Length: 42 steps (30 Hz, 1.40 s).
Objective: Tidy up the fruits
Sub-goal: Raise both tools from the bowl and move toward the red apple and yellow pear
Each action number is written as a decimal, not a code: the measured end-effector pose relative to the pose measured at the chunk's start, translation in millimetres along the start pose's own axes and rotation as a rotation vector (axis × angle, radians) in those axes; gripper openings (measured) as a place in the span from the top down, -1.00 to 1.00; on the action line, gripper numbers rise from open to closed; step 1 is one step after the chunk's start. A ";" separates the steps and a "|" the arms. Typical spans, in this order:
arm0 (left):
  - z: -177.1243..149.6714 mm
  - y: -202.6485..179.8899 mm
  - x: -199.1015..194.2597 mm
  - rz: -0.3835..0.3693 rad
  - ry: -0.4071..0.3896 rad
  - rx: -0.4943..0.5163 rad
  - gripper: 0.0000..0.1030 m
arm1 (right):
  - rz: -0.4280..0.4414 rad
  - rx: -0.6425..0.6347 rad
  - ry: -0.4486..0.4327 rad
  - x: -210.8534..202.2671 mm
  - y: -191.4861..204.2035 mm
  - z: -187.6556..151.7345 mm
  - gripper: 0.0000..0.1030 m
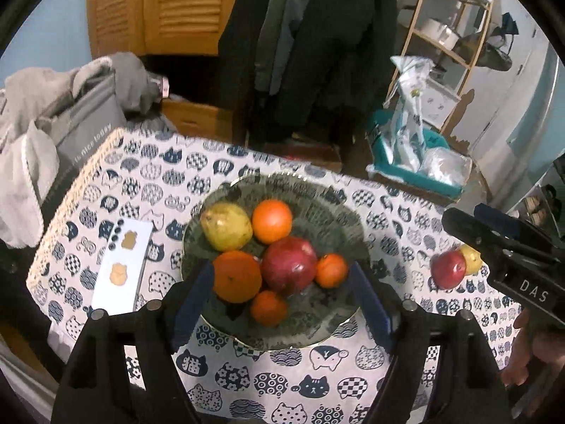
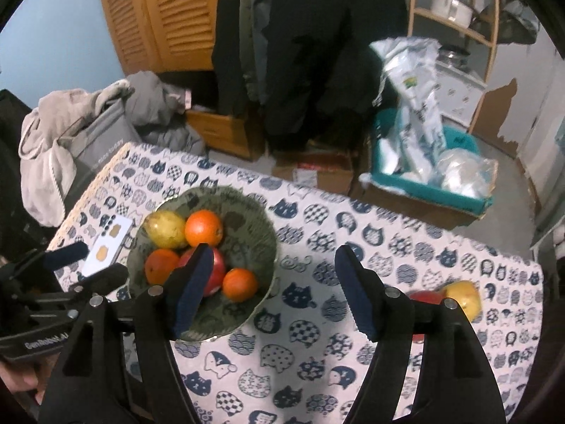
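Observation:
A dark green plate point(image 1: 317, 208) sits on the cat-print tablecloth point(image 1: 399, 219). It holds a yellow-green pear point(image 1: 226, 226), several oranges, the largest point(image 1: 236, 275) at front left, and a dark red fruit point(image 1: 289, 265). My left gripper point(image 1: 282, 300) hangs open above the plate's near side, with nothing between its blue pads point(image 1: 194, 300). A red apple point(image 1: 447, 269) and a yellow fruit point(image 1: 473, 257) lie touching on the cloth to the right. My right gripper point(image 2: 275, 291) is open over bare cloth between the plate point(image 2: 247, 226) and that pair. Its right finger half hides the red apple point(image 2: 423, 296).
A white card point(image 1: 123, 265) with stickers lies left of the plate. A grey bag point(image 1: 84, 130) draped with clothes stands past the table's left edge. On the floor behind are a teal box point(image 1: 413, 173) of plastic bags, dark hanging coats and a wooden shelf.

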<state>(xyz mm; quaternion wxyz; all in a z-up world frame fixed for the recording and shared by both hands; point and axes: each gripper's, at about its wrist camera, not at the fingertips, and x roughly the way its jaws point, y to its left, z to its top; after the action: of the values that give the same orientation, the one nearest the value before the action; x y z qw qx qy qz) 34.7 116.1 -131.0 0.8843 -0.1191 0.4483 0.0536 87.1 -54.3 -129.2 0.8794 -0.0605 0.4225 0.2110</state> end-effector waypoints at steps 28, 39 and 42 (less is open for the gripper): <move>13.6 -72.9 -80.8 -0.020 -0.263 0.136 -0.77 | -0.119 0.011 -0.253 -117.0 -53.8 -11.6 -0.57; 10.6 -121.7 -79.5 -0.067 -0.258 0.209 -0.85 | -0.212 0.078 -0.262 -138.6 -105.7 -32.2 -0.58; 9.8 -137.6 -77.7 -0.081 -0.251 0.230 -0.84 | -0.234 0.103 -0.257 -142.5 -122.0 -39.1 -0.58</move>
<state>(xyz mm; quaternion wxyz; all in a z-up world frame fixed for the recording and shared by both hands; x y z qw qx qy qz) 24.0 -13.4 -40.4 0.9425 -0.0274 0.3324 -0.0191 31.6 -221.2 -53.3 0.9467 -0.0368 0.3067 0.0912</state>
